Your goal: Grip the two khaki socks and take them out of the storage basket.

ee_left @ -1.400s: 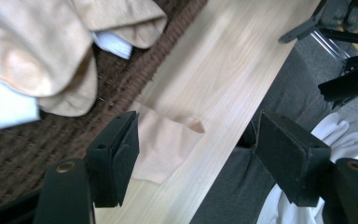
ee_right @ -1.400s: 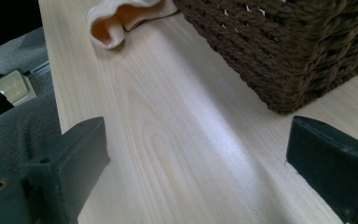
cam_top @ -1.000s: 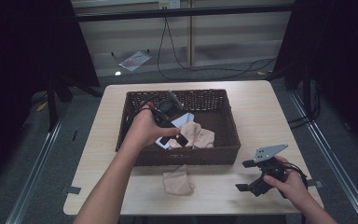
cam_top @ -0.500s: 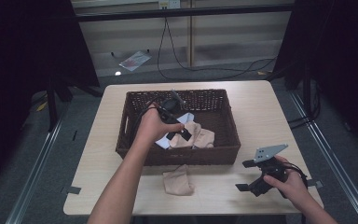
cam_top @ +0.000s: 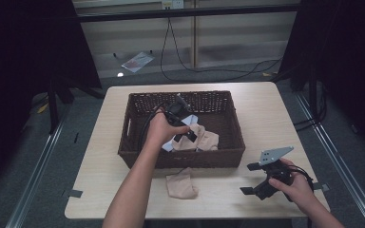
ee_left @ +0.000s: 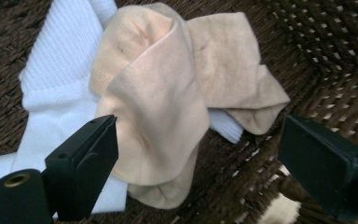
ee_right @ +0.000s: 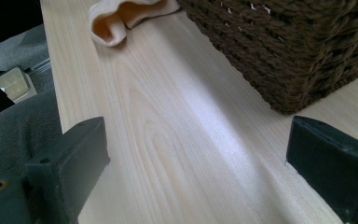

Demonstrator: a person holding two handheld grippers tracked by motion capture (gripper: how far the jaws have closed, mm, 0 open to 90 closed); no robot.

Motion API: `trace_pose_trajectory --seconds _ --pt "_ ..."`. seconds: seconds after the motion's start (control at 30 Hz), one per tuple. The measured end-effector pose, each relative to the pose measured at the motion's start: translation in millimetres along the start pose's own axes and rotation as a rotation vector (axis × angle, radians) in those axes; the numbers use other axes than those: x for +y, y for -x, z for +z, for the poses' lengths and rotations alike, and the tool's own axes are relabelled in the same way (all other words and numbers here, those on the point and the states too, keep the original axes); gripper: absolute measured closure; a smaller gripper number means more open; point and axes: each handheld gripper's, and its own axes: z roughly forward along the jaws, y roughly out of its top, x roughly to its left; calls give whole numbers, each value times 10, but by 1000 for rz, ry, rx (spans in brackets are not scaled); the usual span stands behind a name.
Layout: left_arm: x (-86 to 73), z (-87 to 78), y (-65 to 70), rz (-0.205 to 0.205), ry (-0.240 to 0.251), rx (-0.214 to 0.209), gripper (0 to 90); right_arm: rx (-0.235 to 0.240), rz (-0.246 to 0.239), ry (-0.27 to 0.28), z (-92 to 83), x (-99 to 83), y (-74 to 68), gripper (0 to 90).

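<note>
Left claw: jaws wide apart, empty, poised over beige sock lying on white sock inside basket. Right claw: agape, empty, low over bench. Second beige sock: on bench before basket.

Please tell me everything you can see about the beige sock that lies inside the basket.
The beige sock is soft, thin knit fabric, crumpled and folded over itself, with faint marks near its top. It lies on the floor of the dark woven basket, partly over a white ribbed sock. The left gripper hovers open just above it, one of its fingers at each side, not touching it.
</note>
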Motion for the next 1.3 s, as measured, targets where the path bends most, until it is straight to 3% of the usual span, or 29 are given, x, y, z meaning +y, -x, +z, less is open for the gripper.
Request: trace_pose_trajectory --seconds 0.33,0.6,0.67,0.77,0.8,0.83,0.87,0.9,0.93,0.97,1.03,1.07,1.3 --pt "12 208 -122 -28 4 28 147 1 -2 -2 5 3 0 52" --pt "21 328 -173 -50 0 25 228 5 -2 1 10 2 -1 52" --pt "18 342 -181 -39 8 28 262 7 -3 2 11 3 -5 52" --pt "11 363 -200 -14 19 33 395 6 -1 1 5 2 -2 52" --pt "7 370 -201 -15 22 32 395 6 -1 1 5 2 -2 52" --pt "2 370 -214 -14 11 26 501 7 1 3 1 2 -3 52" --pt "2 370 -214 -14 11 26 544 7 1 3 1 2 -3 52" --pt "-1 370 -217 -17 12 18 544 7 3 3 -1 3 -5 52" --pt "-6 364 -216 -34 17 17 625 7 4 2 -3 4 -5 52" --pt "-17 339 -213 -57 18 22 761 6 2 4 -4 4 -3 52" --pt "-23 317 -210 -57 25 26 856 5 1 7 -6 4 0 52" --pt "-27 293 -203 -77 22 27 856 5 1 7 -6 4 0 52" --pt "-32 -10 -150 -83 16 -2 871 6 5 9 -11 6 -1 52"
